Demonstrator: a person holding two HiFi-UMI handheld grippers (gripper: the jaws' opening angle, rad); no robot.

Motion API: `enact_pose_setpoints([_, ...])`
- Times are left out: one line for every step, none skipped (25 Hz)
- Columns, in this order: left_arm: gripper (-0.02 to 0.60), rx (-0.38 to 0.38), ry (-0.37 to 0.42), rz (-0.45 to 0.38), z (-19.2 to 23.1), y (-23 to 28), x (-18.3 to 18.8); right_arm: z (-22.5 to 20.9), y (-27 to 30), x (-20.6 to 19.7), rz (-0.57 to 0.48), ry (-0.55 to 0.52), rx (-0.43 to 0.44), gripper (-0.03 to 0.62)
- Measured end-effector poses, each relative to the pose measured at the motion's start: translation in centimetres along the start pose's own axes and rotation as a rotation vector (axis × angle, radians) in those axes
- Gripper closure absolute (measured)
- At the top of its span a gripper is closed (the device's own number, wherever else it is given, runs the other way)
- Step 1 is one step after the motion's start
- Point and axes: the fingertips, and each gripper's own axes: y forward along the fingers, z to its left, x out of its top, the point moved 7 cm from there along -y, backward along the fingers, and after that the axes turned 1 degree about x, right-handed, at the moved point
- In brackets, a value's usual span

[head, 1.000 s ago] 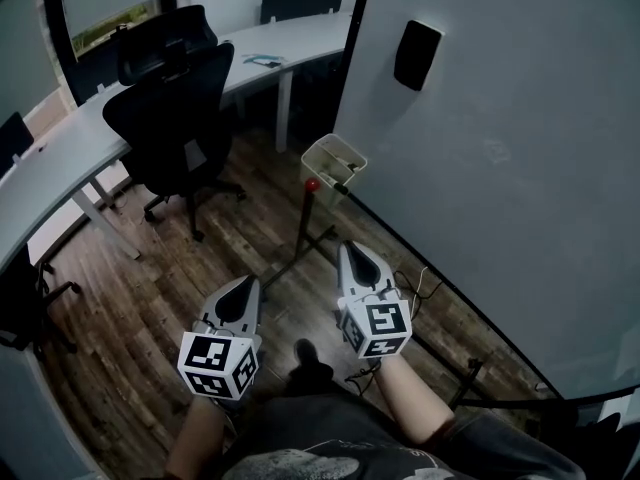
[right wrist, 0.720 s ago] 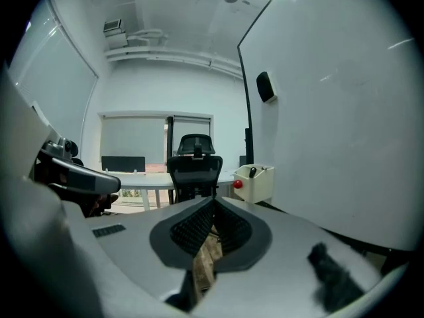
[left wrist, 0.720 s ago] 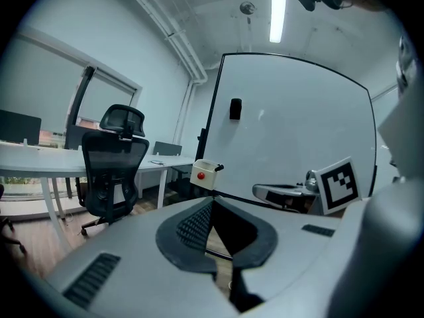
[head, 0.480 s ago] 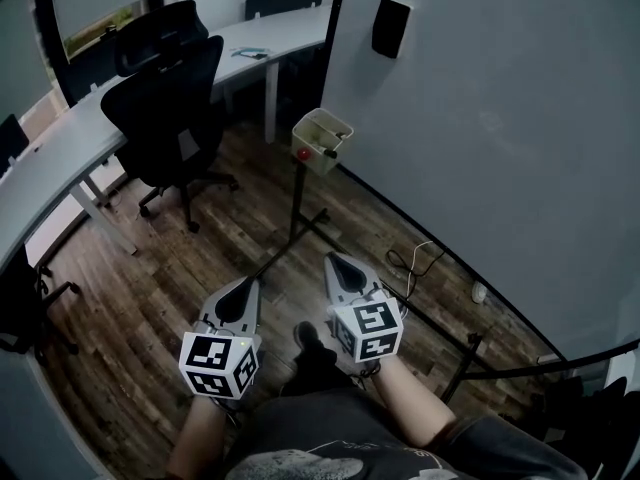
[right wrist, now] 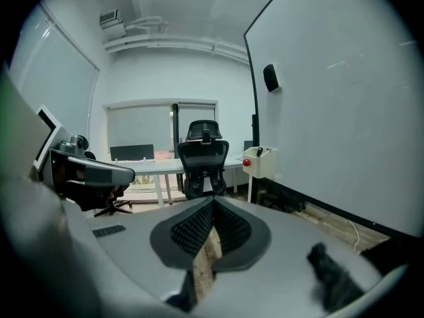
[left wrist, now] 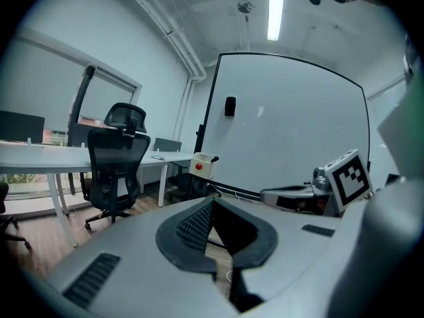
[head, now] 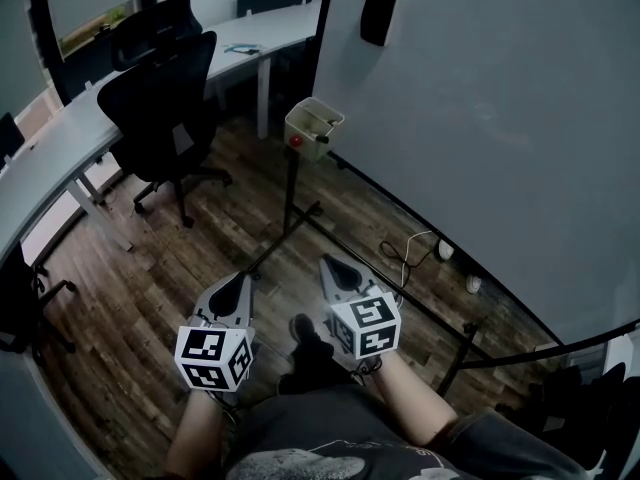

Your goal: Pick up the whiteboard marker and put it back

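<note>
Closest in, the left gripper [head: 240, 282] and the right gripper [head: 329, 265] are held side by side over the person's lap, pointing forward and slightly down. In each gripper view the ribbed black pads meet at the tip, so both tools are closed and nothing sits between their jaws. A dark shoe [head: 305, 330] shows on the floor between the two grippers.

Beyond them lies the wooden floor [head: 150, 268], where a thin cable [head: 415, 249] curls near the foot of the whiteboard [head: 500, 118]. A black pole [head: 290, 190] rises from a stand on the floor and carries a cream box [head: 313, 128] with a red knob [head: 295, 140] on its front. The whiteboard marker [right wrist: 259, 151] stands tilted in that box with its dark end poking above the rim, well apart from both grippers.

Higher on the whiteboard, a black eraser [head: 376, 17] clings to its surface. To the left, a black office chair [head: 165, 108] is drawn up to a long pale desk [head: 60, 158] that curves along the far windows.
</note>
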Motion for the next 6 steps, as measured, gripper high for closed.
enact_pose_setpoints([0.568, 0.004, -0.005, 0.002, 0.03, -0.07, -0.18, 0.20, -0.14, -0.08, -0.001, -0.005, 0.009, 0.571])
enact_pose_setpoints([0.568, 0.008, -0.010, 0.006, 0.03, -0.11, -0.36, 0.38, -0.29, -0.10, -0.003, -0.012, 0.016, 0.572])
enact_pose_setpoints([0.568, 0.011, -0.014, 0.009, 0.01, -0.11, -0.51, 0.52, -0.44, -0.11, -0.005, -0.020, 0.021, 0.572])
enact_pose_setpoints([0.568, 0.014, -0.016, 0.013, -0.02, -0.09, -0.63, 0.61, -0.57, -0.10, -0.007, -0.028, 0.025, 0.572])
enact_pose_setpoints([0.568, 0.018, -0.016, 0.016, -0.05, -0.05, -0.72, 0.68, -0.70, -0.10, -0.008, -0.035, 0.028, 0.572])
enact_pose_setpoints([0.568, 0.021, -0.016, 0.019, -0.08, -0.01, -0.79, 0.73, -0.81, -0.09, -0.010, -0.041, 0.031, 0.572])
